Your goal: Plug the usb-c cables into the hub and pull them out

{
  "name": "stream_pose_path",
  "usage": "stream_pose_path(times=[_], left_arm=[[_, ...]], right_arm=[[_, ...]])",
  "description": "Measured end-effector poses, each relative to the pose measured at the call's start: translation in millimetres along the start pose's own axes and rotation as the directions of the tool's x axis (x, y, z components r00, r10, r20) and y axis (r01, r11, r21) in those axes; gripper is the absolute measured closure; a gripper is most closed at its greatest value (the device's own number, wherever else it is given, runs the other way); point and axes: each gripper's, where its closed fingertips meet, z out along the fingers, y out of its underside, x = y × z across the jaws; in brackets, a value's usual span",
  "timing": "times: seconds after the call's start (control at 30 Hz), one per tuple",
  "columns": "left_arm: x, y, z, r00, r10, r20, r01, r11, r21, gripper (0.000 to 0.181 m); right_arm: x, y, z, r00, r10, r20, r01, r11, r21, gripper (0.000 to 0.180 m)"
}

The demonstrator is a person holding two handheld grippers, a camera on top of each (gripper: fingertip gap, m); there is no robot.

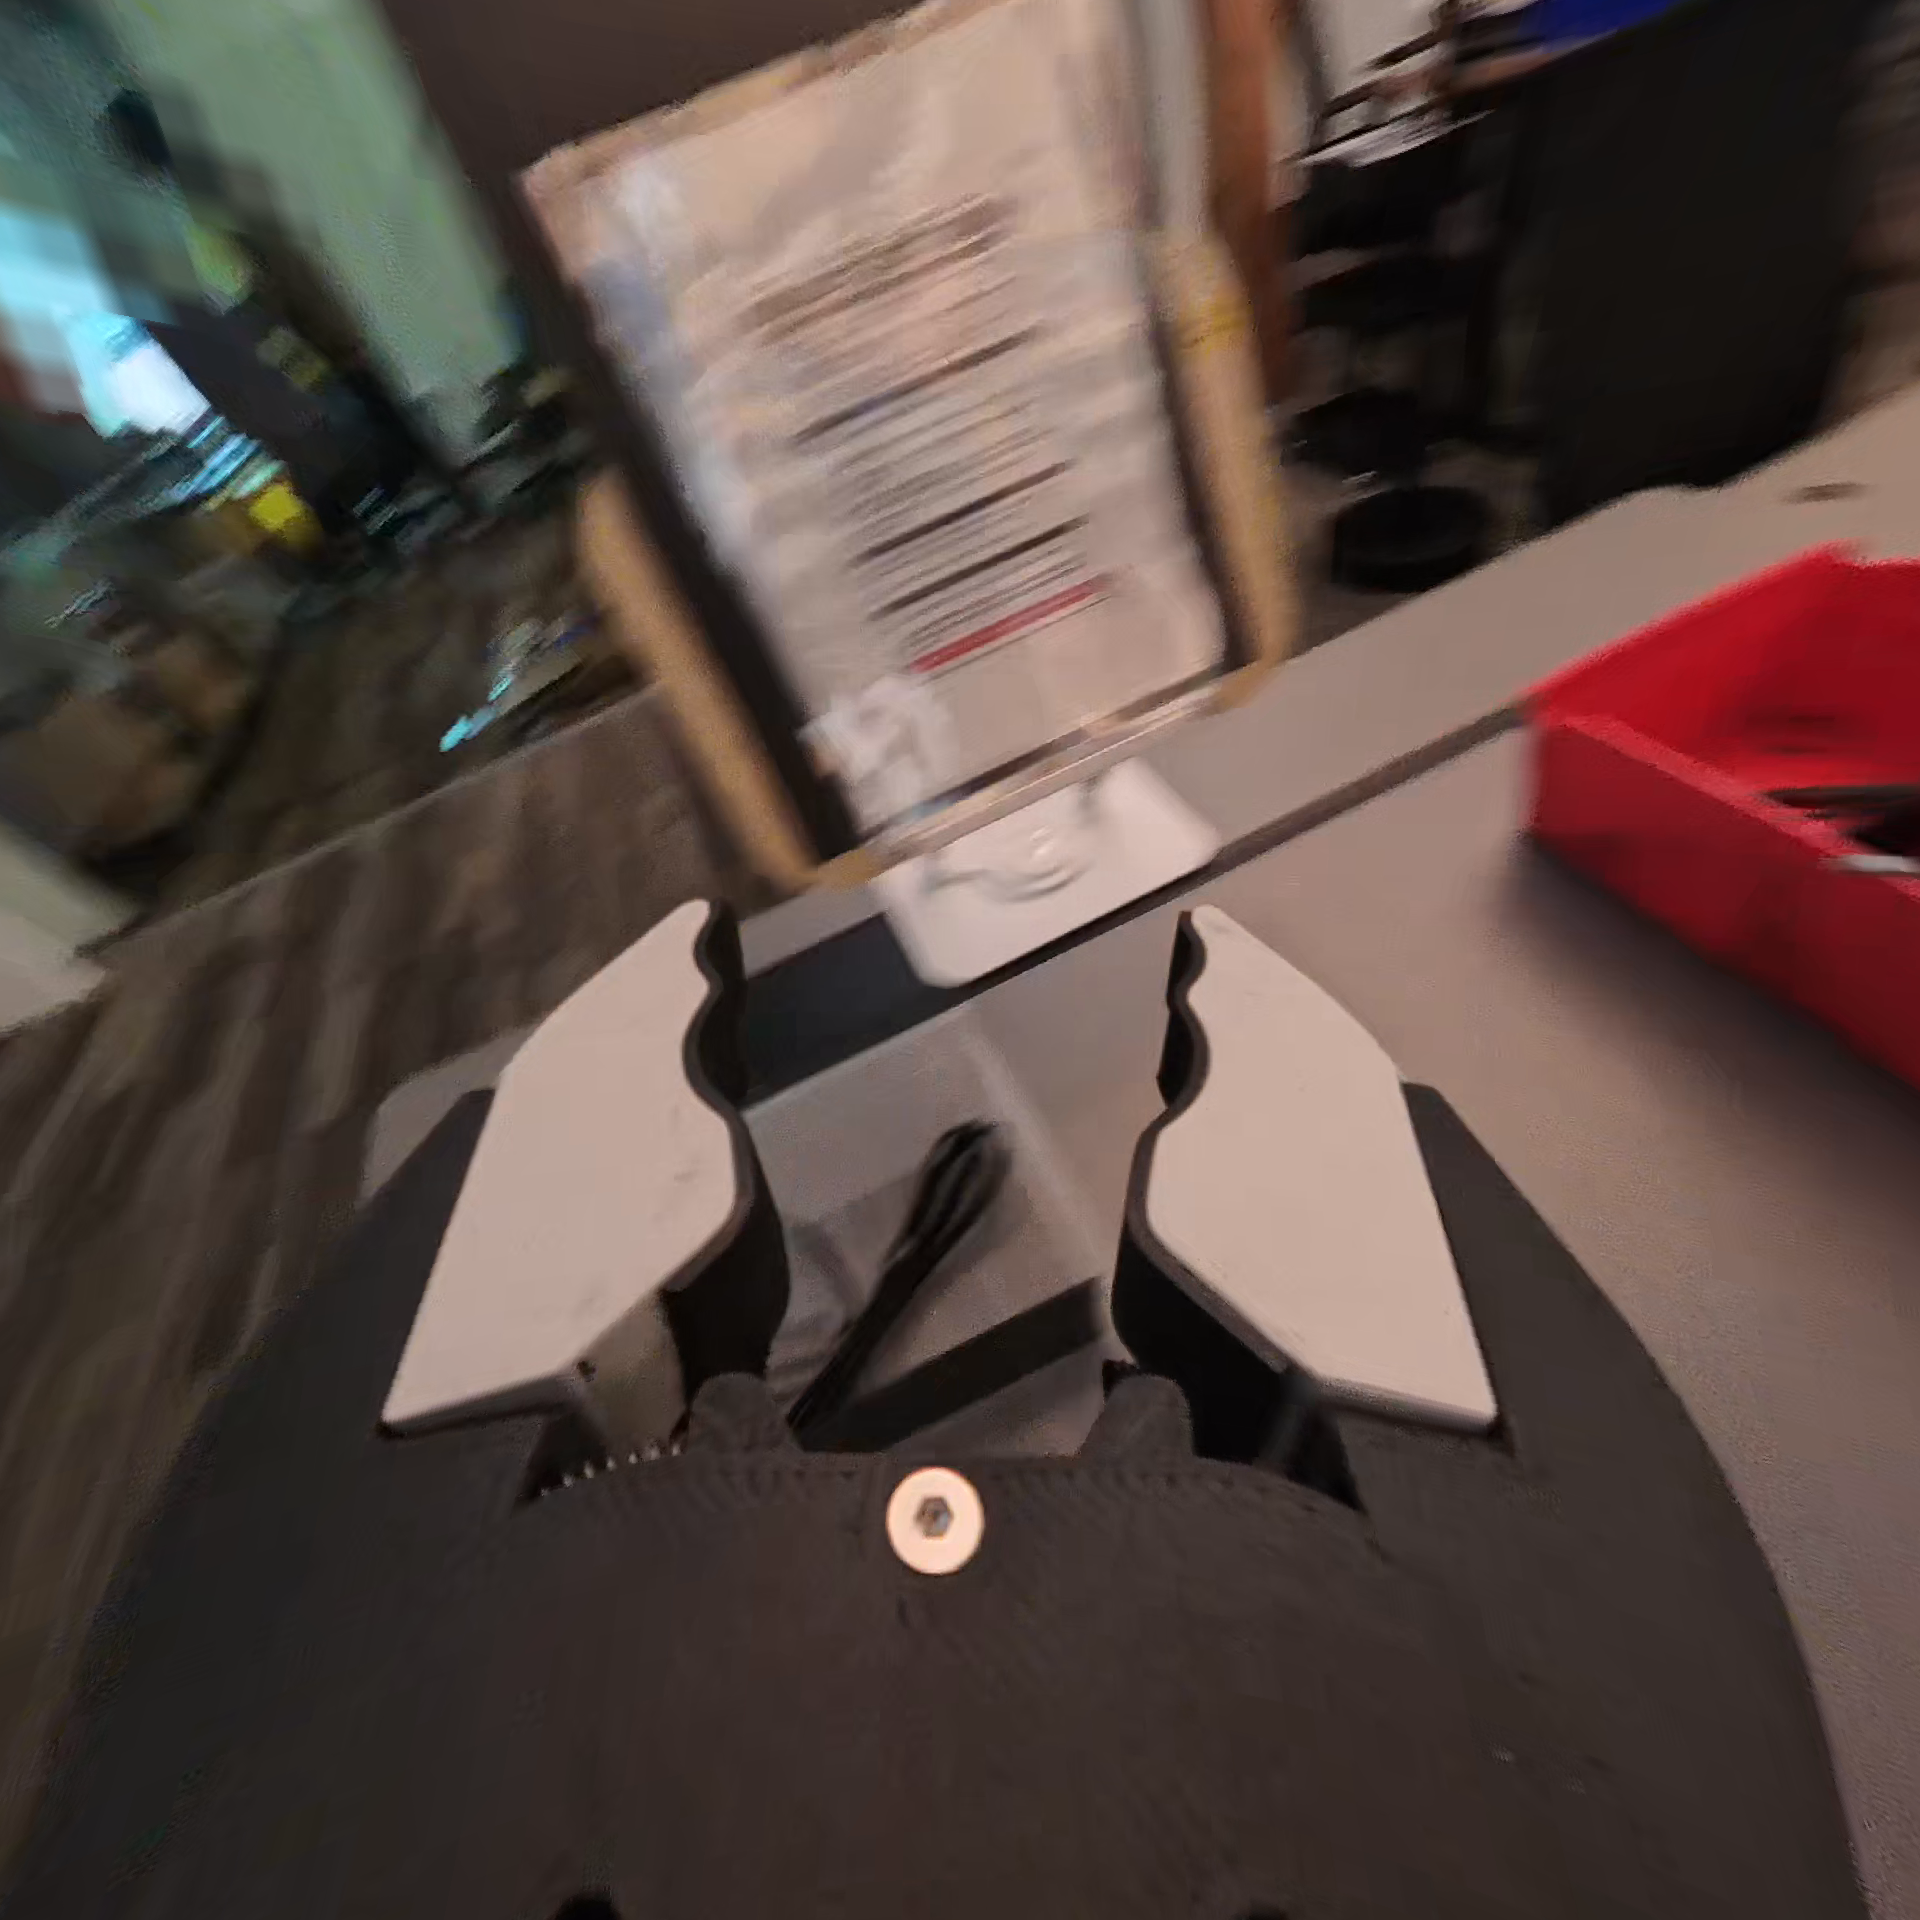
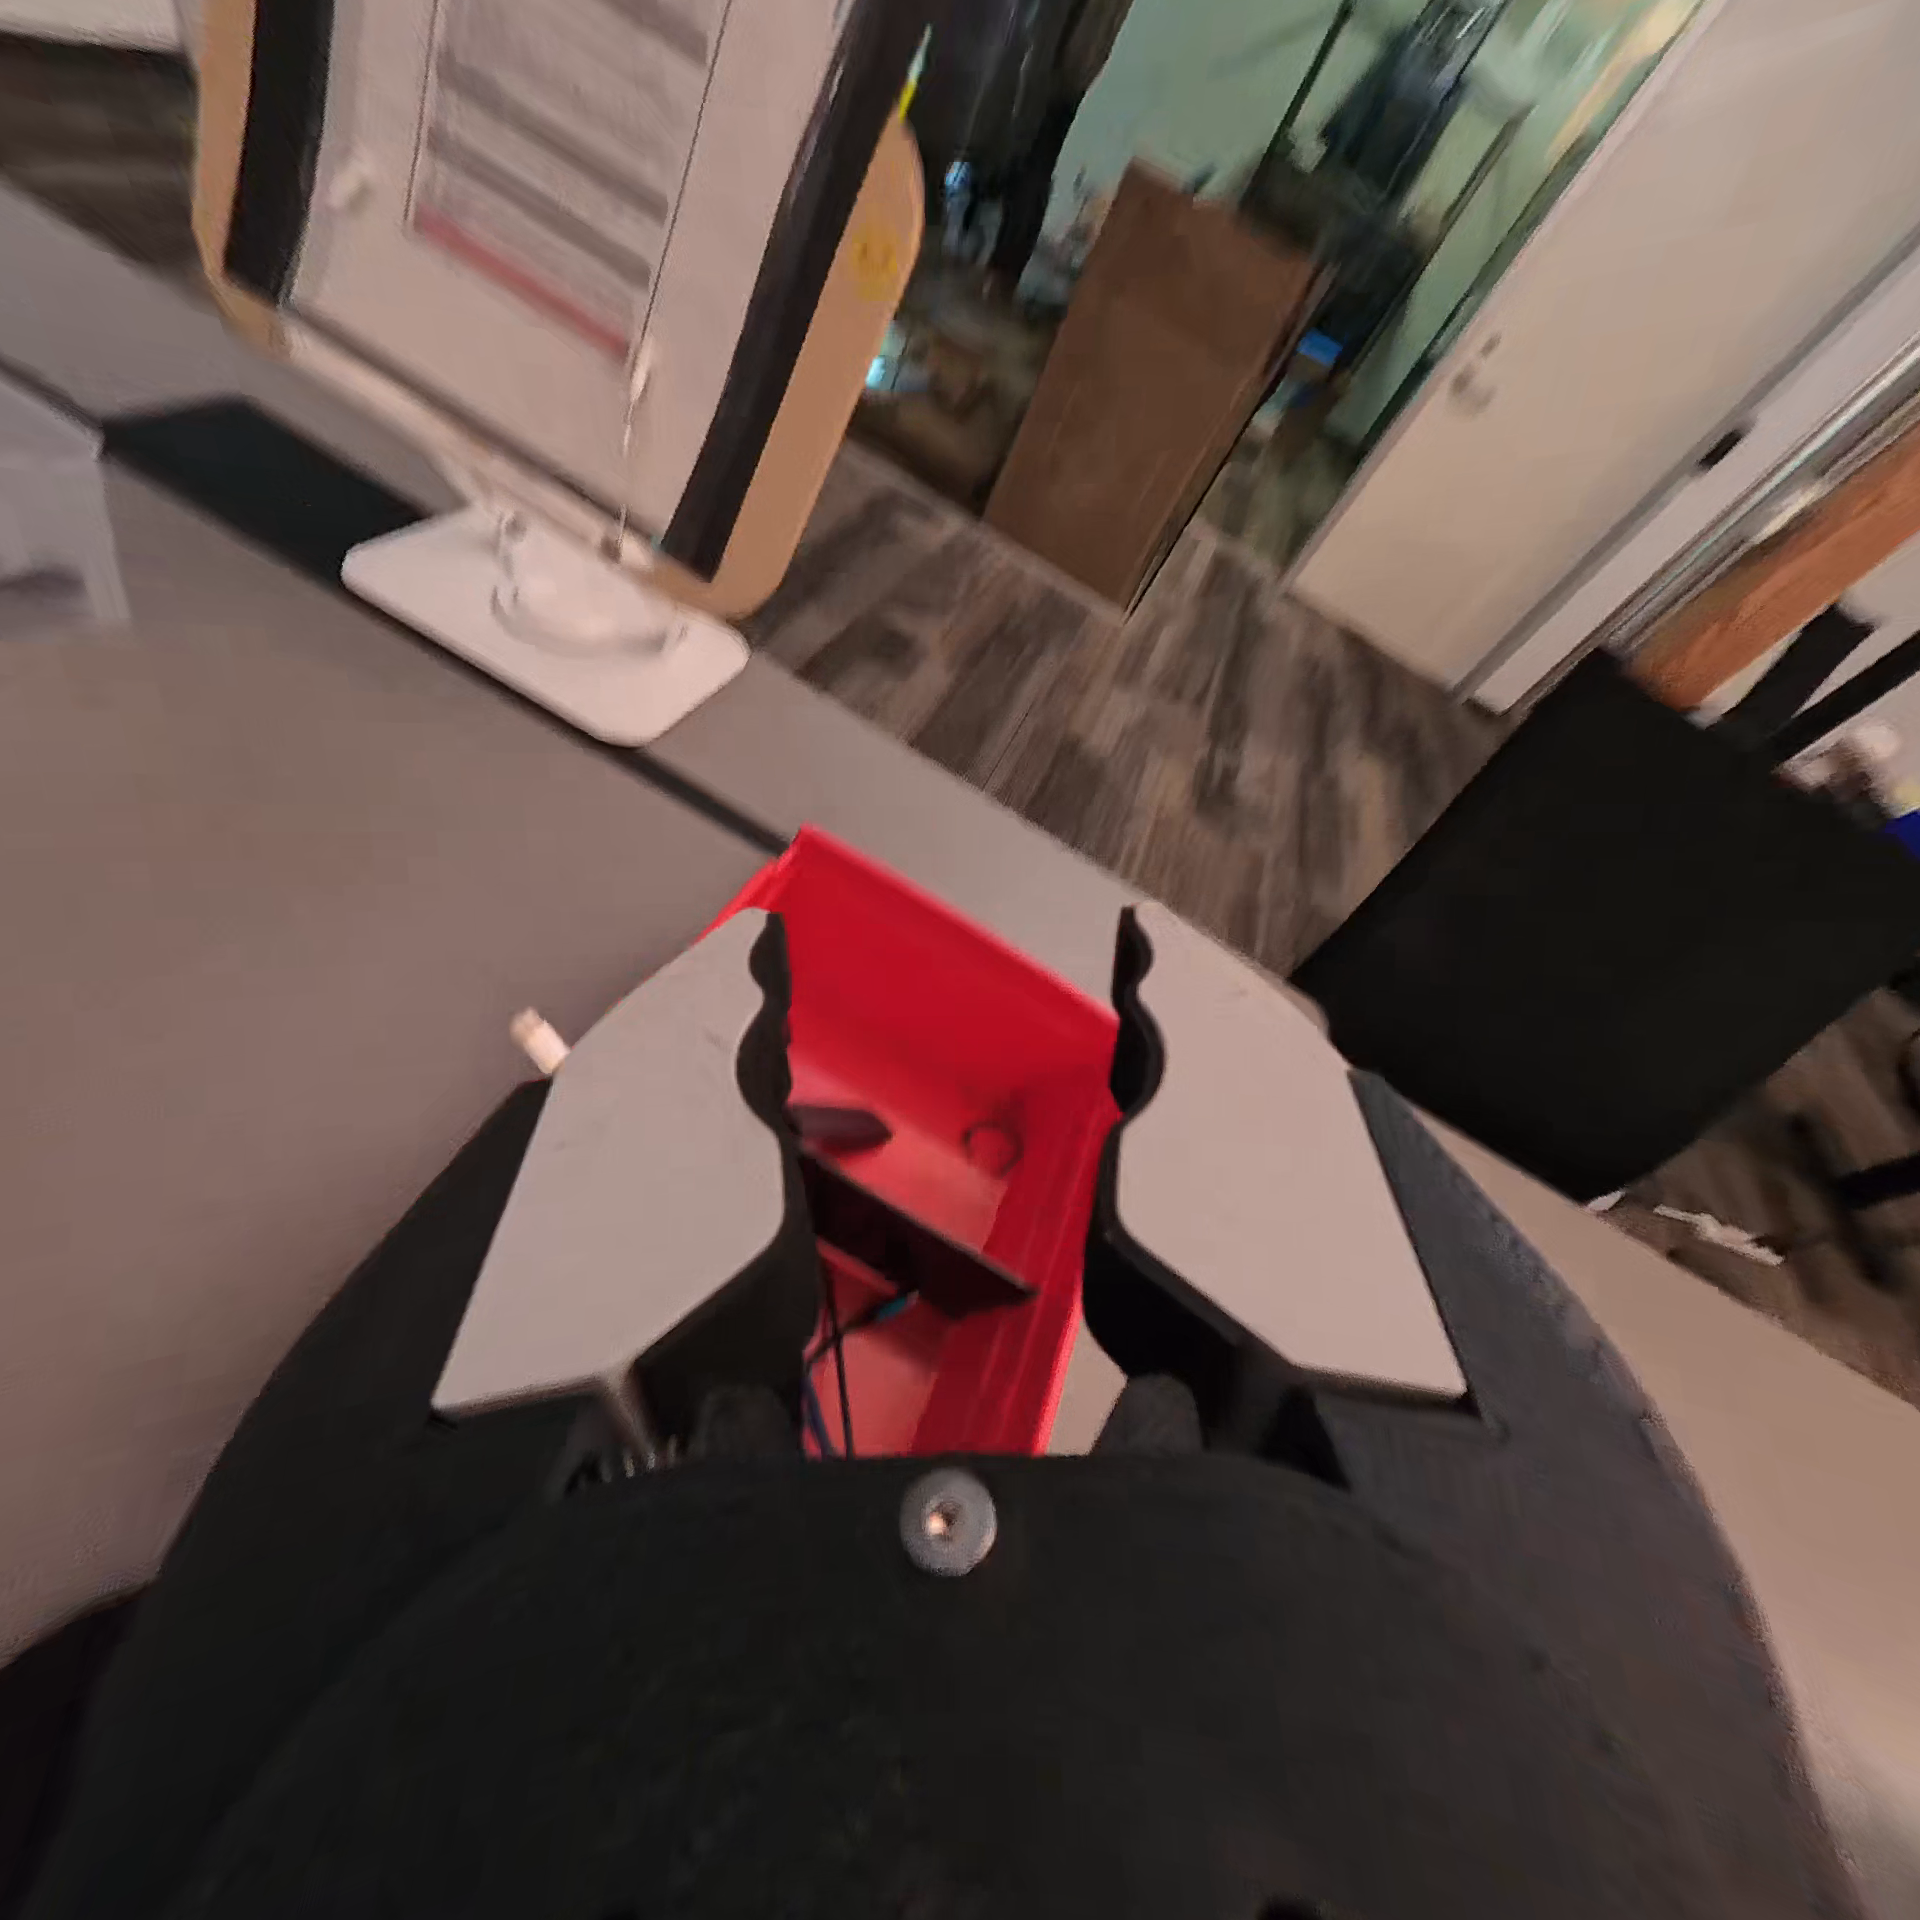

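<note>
Both views are motion-blurred. My left gripper (image 1: 951, 935) is open and empty over the grey table (image 1: 1558, 1195). Below and between its fingers lies a grey flat block (image 1: 894, 1132) with a black cable (image 1: 925, 1216) across it; I cannot tell if this is the hub. My right gripper (image 2: 948, 925) is open and empty, hovering over a red bin (image 2: 935, 997). In the bin are a small black piece (image 2: 836, 1127), a black flat part (image 2: 914, 1236) and thin dark wires (image 2: 842, 1371). A small white plug end (image 2: 535, 1039) lies on the table just left of my right gripper.
A clear sign stand holding a printed sheet (image 1: 894, 468) stands on a white base (image 1: 1039, 873) at the table's far edge; it also shows in the right wrist view (image 2: 540, 208). The red bin (image 1: 1714, 790) is at the right. A black chair (image 2: 1558, 987) stands beyond the table edge. Some 45 cm of space lies between my two pairs of fingers.
</note>
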Motion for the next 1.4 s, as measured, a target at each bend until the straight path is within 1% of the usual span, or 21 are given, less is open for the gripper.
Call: stream_pose_path(times=[0.07, 0.1, 0.13, 0.2, 0.23, 0.27, 0.3, 0.33, 0.4, 0.5, 0.57, 0.67, 0.87, 1.0, 1.1, 1.13, 1.2, 1.23, 1.3, 1.4], left_arm=[[-63, 40, -2, 0.984, -0.133, 0.120, 0.146, 0.983, -0.108, 0.103], [-85, 61, 0, 0.967, -0.216, 0.136, 0.235, 0.961, -0.144, 0.104], [-101, 82, 4, 0.946, -0.301, 0.121, 0.318, 0.934, -0.164, 0.106], [-116, 121, 14, 0.886, -0.462, 0.037, 0.461, 0.870, -0.174, 0.119], [-123, 135, 20, 0.858, -0.513, -0.006, 0.505, 0.846, -0.170, 0.126], [-133, 145, 24, 0.832, -0.554, -0.014, 0.543, 0.819, -0.184, 0.131], [-143, 153, 25, 0.812, -0.584, 0.001, 0.574, 0.797, -0.191, 0.132], [-149, 159, 25, 0.800, -0.600, 0.000, 0.589, 0.786, -0.187, 0.136], [-152, 171, 26, 0.765, -0.644, -0.026, 0.626, 0.751, -0.211, 0.139], [-148, 201, 38, 0.683, -0.729, -0.047, 0.679, 0.658, -0.325, 0.139], [-146, 220, 47, 0.668, -0.744, -0.030, 0.679, 0.626, -0.384, 0.140], [-147, 235, 55, 0.680, -0.733, 0.007, 0.668, 0.616, -0.416, 0.145], [-136, 233, 67, 0.663, -0.746, -0.061, 0.657, 0.619, -0.430, 0.149], [-125, 220, 69, 0.642, -0.755, -0.131, 0.649, 0.627, -0.431, 0.155], [-117, 211, 67, 0.666, -0.731, -0.151, 0.619, 0.654, -0.436, 0.156], [-118, 213, 67, 0.691, -0.713, -0.124, 0.604, 0.662, -0.443, 0.157], [-129, 219, 66, 0.759, -0.650, -0.026, 0.577, 0.691, -0.435, 0.156], [-134, 222, 64, 0.776, -0.631, 0.013, 0.573, 0.695, -0.434, 0.155], [-136, 228, 61, 0.770, -0.636, 0.048, 0.583, 0.671, -0.458, 0.147], [-137, 240, 58, 0.748, -0.659, 0.078, 0.603, 0.626, -0.494, 0.143]], right_arm=[[1, -19, -5, 0.998, -0.004, -0.059, 0.008, 0.998, 0.069, 0.119], [0, -27, -7, 0.997, -0.003, -0.076, 0.010, 0.995, 0.100, 0.119], [-3, -34, -10, 0.997, 0.000, -0.083, 0.011, 0.991, 0.134, 0.119], [-7, -50, -15, 0.995, 0.019, -0.099, 0.003, 0.976, 0.217, 0.114], [-9, -57, -19, 0.994, 0.028, -0.107, 0.002, 0.963, 0.269, 0.111], [-11, -65, -23, 0.992, 0.035, -0.120, 0.006, 0.946, 0.324, 0.110], [-12, -71, -26, 0.989, 0.042, -0.141, 0.015, 0.926, 0.378, 0.108], [-11, -77, -29, 0.985, 0.051, -0.167, 0.023, 0.911, 0.413, 0.108], [-12, -79, -28, 0.980, 0.055, -0.191, 0.027, 0.916, 0.401, 0.108], [-17, -79, -22, 0.978, 0.029, -0.207, 0.052, 0.926, 0.374, 0.109], [-21, -75, -15, 0.980, 0.022, -0.198, 0.048, 0.937, 0.345, 0.109], [-26, -70, -6, 0.982, 0.005, -0.187, 0.052, 0.952, 0.302, 0.109], [-33, -64, 4, 0.986, -0.027, -0.164, 0.070, 0.962, 0.263, 0.110], [-32, -63, 5, 0.985, -0.027, -0.168, 0.070, 0.964, 0.258, 0.110], [-30, -63, 4, 0.985, -0.027, -0.173, 0.072, 0.963, 0.259, 0.110], [-30, -63, 3, 0.984, -0.028, -0.175, 0.074, 0.963, 0.260, 0.110], [-29, -63, 3, 0.984, -0.028, -0.178, 0.074, 0.963, 0.259, 0.110], [-29, -63, 3, 0.983, -0.030, -0.179, 0.076, 0.964, 0.256, 0.110], [-28, -61, 3, 0.982, -0.035, -0.187, 0.081, 0.966, 0.246, 0.110], [-27, -59, 5, 0.980, -0.044, -0.194, 0.090, 0.969, 0.231, 0.110]])
